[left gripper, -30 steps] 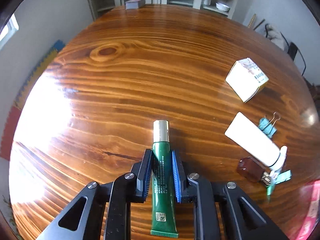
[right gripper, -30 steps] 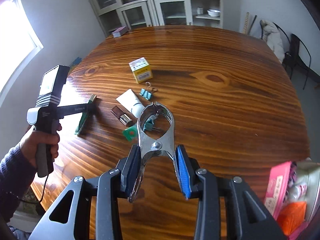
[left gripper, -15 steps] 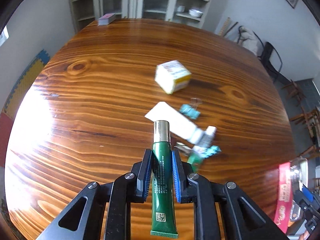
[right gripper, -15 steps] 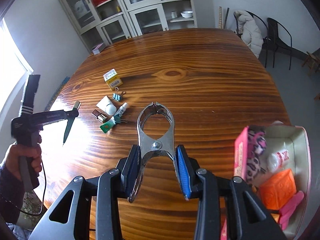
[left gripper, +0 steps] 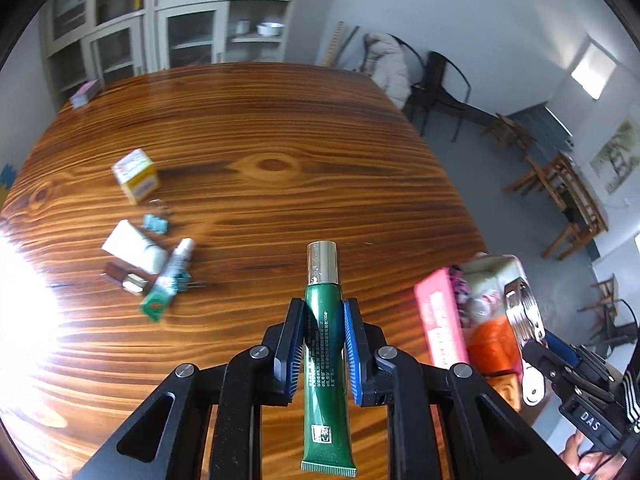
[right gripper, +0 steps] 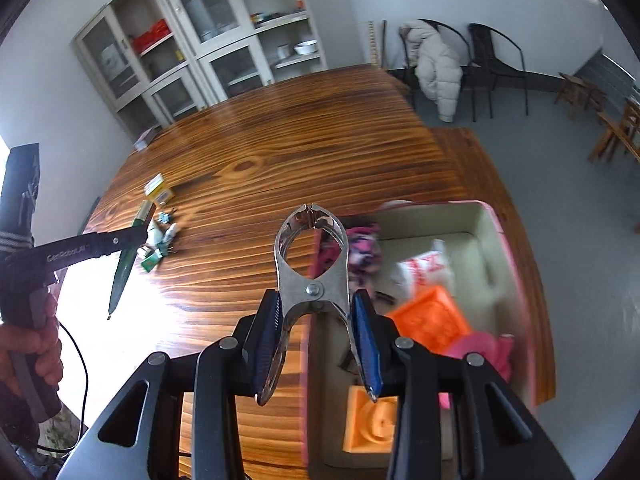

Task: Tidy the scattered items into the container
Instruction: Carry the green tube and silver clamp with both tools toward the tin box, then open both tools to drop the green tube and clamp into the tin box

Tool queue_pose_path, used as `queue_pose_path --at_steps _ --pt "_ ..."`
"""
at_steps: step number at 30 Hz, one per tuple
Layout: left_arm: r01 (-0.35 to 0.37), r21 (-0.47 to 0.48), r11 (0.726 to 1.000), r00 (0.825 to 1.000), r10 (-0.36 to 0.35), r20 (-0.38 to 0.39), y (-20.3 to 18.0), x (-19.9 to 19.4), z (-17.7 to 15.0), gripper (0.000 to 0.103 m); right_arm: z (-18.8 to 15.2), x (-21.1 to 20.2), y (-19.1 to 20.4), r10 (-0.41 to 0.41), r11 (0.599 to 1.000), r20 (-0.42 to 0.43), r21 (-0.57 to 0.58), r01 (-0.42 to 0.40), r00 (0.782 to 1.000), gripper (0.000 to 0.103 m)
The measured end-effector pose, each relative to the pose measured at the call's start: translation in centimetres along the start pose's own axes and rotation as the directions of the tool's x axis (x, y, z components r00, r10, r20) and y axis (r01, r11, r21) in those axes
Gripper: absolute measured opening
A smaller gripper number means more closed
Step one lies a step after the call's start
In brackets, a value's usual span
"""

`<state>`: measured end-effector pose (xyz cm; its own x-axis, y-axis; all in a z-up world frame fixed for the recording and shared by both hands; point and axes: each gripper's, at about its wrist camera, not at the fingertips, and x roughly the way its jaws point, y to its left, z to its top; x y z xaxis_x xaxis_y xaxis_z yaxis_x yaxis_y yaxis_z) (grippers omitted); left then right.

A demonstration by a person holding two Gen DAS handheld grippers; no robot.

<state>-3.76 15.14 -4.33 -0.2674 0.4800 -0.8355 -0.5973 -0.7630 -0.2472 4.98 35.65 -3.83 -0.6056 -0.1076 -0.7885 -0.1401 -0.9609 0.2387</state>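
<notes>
Your left hand-held gripper (left gripper: 323, 344) is clamped on the green tube (left gripper: 325, 364), pads pressing its sides, gold cap pointing forward, crimped end trailing back toward you. It hangs in the air above the wooden counter (left gripper: 280, 184), apart from the surface.

Your right hand-held gripper (right gripper: 316, 342) is squeezing the handles of the metal spring clamp (right gripper: 310, 264), its toothed tips meeting out front. The clamp sits over the near-left rim of the pink container (right gripper: 516, 280), which rests at the counter's right edge. Inside the container you have orange blocks (right gripper: 428, 320), a pink patterned fabric piece (right gripper: 362, 248) and a white packet (right gripper: 424, 268).

On the left side of the counter the rest of the clutter is scattered: a yellow-and-white box (left gripper: 135, 176), and nearer you a white tube (left gripper: 134, 246), with a blue binder clip (left gripper: 155, 222) between box and tube. A small white-and-green tube (left gripper: 168, 280) lies angled beside the white one, and a brown bottle (left gripper: 124, 278) sits just left of it. Motion blur softens that cluster, so fine contact there is unclear.

A small box (left gripper: 85, 92) sits at the far corner.
</notes>
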Motion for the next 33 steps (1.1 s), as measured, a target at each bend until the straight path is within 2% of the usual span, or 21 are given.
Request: queue_pose_path --at_steps 7,14,18,21,23,33 --pt "0.079 0.097 0.992 0.997 -0.077 -0.019 -7.1 1.1 0.1 0.02 -0.5 -1.7 -5.2 -0.042 0.995 0.026 0.089 0.039 0.999 0.041" --pt "0.151 0.168 0.974 0.988 -0.145 -0.045 -12.7 2.8 0.4 0.02 -0.2 -1.7 -7.8 -0.057 0.99 0.041 0.13 0.051 0.998 0.041" --pt "0.218 0.173 0.961 0.975 -0.208 -0.073 -14.7 4.1 0.8 0.021 0.6 -0.9 -8.4 -0.056 0.988 0.045 0.147 0.049 0.997 0.041" --pt "0.265 0.134 0.955 0.96 -0.249 -0.127 -15.5 5.4 0.9 0.021 1.1 0.0 -8.9 -0.047 0.985 0.033 0.166 0.041 0.998 0.041" --pt "0.271 0.116 0.956 0.956 -0.253 -0.148 -15.6 5.9 0.7 0.021 1.3 0.5 -9.4 -0.038 0.981 0.022 0.19 0.033 0.999 0.042" --pt "0.209 0.093 0.974 0.97 -0.194 -0.147 -13.0 5.7 -0.4 0.021 0.6 1.2 -9.1 -0.033 0.982 -0.014 0.187 0.035 0.999 0.042"
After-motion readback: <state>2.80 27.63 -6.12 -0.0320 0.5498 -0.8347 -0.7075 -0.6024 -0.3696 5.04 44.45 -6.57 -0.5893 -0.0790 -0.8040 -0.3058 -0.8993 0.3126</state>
